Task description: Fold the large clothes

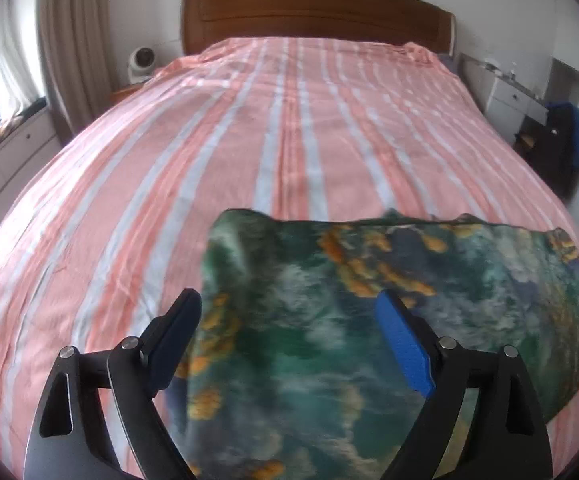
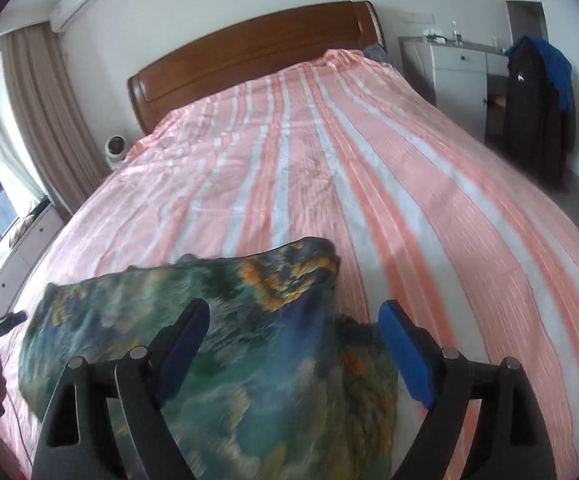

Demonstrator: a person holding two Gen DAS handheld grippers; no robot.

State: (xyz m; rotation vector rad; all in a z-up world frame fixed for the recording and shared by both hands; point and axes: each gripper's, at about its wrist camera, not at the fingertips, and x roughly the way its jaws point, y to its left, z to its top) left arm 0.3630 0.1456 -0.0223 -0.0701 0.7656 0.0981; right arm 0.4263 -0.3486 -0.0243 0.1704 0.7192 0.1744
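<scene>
My left gripper and right gripper both gape wide and hold nothing above the green printed garment lying loosely folded on the striped bedspread, so its puffed, unpressed far edge may spring open.

Garment on bed near end; headboard behind; cabinet right.

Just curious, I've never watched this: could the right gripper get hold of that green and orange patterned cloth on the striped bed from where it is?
Probably yes. The right gripper is open, and the green and orange patterned cloth lies directly between and below its fingers on the pink striped bed cover, with nothing in the way.
</scene>
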